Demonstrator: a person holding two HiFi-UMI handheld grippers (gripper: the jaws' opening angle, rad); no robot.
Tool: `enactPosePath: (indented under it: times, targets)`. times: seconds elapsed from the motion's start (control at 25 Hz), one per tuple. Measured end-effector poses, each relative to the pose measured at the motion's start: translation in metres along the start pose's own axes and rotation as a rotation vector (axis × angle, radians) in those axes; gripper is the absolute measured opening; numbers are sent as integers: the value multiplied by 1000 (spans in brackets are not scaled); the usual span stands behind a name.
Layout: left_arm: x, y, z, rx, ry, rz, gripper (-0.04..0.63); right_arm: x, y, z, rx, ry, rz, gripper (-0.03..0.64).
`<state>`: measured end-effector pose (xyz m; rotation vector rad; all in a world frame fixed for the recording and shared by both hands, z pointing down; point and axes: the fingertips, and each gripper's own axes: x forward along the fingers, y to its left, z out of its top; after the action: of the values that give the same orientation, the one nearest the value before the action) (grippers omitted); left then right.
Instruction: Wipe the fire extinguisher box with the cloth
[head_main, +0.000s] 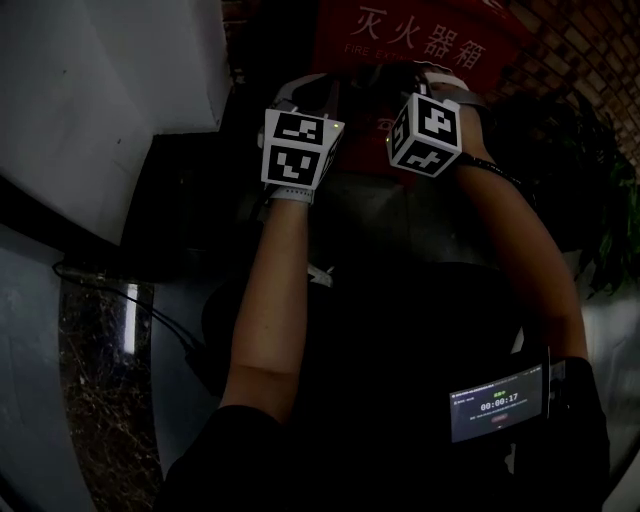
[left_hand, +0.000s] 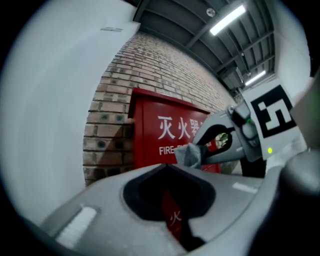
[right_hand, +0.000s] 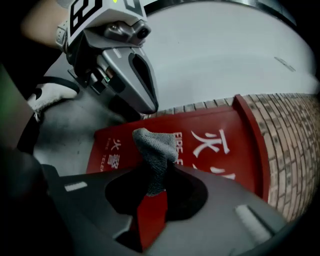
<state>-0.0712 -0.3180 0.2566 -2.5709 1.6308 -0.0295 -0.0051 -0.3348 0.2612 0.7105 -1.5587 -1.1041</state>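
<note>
The left claw (left_hand: 167, 167) is seen shut on nothing, pointed at the red fire extinguisher box (left_hand: 165, 132). In the right gripper view, the right claw (right_hand: 159, 172) is clamped on a grey cloth (right_hand: 152, 147) near the box. In the head view, both forearms (head_main: 275, 300) are stretched forward side by side, claws raised toward the box.

Box (right_hand: 200, 124) red, cloth (right_hand: 155, 150) gry.

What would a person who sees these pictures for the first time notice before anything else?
First comes the red box with white writing, which stands against the brick wall. Next is the grey cloth, pinched in the right gripper in front of the box. The left gripper beside it is shut and holds nothing.
</note>
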Motion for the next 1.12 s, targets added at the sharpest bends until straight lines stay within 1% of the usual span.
enactPosePath:
  times: [0.12, 0.28, 0.36, 0.48, 0.64, 0.8, 1.12]
  targets:
    - [-6, 19, -2, -1, 6, 37, 2, 18, 6, 24, 1, -30, 18, 72]
    - [-9, 34, -5, -4, 11, 66, 2, 36, 11, 48, 5, -64, 32, 72]
    - [-8, 38, -9, -13, 19, 76, 2, 42, 14, 58, 2, -82, 31, 72]
    - [-2, 36, -16, -2, 36, 75, 2, 49, 13, 66, 5, -96, 17, 72]
    - [3, 29, -22, -14, 45, 54, 2, 54, 14, 66, 24, -102, -3, 72]
    - [8, 24, -24, -26, 43, 40, 2, 54, 13, 63, 9, -105, -25, 72]
    - [21, -6, -25, 9, 44, -18, 2, 47, 15, 33, 39, -77, -24, 72]
